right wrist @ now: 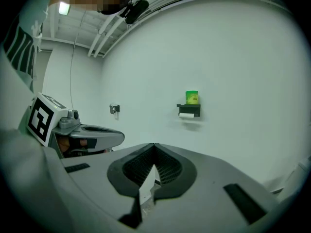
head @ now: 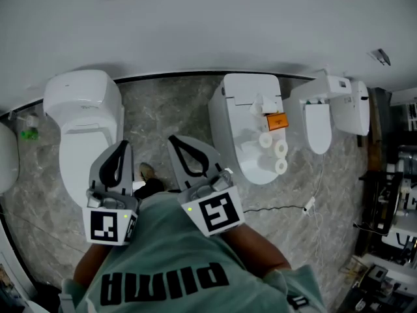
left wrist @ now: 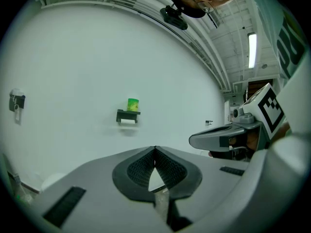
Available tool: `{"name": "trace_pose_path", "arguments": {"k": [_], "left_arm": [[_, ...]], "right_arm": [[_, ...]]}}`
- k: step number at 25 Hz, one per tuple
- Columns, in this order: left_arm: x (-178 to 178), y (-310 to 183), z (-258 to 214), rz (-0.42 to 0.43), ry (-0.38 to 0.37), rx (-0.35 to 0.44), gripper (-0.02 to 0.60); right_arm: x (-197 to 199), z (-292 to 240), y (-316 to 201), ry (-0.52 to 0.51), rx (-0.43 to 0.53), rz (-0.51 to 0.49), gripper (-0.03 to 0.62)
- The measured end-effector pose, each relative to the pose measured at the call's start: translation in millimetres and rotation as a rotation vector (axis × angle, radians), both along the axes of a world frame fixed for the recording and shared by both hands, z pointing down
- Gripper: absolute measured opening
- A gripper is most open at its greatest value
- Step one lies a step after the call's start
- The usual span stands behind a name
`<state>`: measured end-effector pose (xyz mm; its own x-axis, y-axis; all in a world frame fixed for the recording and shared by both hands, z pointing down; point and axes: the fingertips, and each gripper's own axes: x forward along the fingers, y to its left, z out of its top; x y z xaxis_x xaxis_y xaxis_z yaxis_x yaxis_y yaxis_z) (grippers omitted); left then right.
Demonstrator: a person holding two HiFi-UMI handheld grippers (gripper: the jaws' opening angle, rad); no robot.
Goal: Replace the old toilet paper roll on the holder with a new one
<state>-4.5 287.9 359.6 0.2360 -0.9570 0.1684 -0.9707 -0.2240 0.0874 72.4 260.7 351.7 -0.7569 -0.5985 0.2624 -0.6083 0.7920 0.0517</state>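
Note:
A black wall holder [right wrist: 189, 111] carries a thin white roll [right wrist: 186, 115] underneath and a green can [right wrist: 192, 97] on top; the left gripper view shows the same holder [left wrist: 128, 116] and can [left wrist: 132, 104] far off on the white wall. Three new white rolls [head: 274, 152] lie on the lid of the middle toilet [head: 228, 119]. My left gripper [head: 122, 145] and right gripper [head: 173, 139] are side by side close to my chest, both shut and empty, pointing at the wall. Each also appears in the other's view: the right gripper [left wrist: 224, 138] and the left gripper [right wrist: 92, 134].
An orange box [head: 277, 121] sits beside the rolls on the toilet lid. Another toilet [head: 85, 119] stands at the left and a third white fixture [head: 329, 109] at the right. A small metal fitting [right wrist: 114, 108] hangs on the wall. A cable [head: 280, 208] crosses the marbled floor.

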Motion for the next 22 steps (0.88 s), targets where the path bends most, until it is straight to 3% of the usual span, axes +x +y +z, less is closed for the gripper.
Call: {"name": "trace_pose_path", "arguments": {"k": [5, 15, 22], "left_arm": [[-27.9, -7.2, -5.8, -0.025, 0.029, 0.006, 0.005], [-75.0, -13.9, -16.7, -0.039, 0.004, 0.047, 0.005], [-98.7, -10.7, -18.4, -0.083, 0.002, 0.040, 0.005]], "right_arm": [[-31.3, -6.9, -8.0, -0.005, 0.018, -0.010, 0.003], [-80.3, -22.0, -19.1, -0.072, 0.027, 0.005, 0.003], [-107.4, -25.4, -21.2, -0.082, 0.032, -0.038, 0.003]]}}
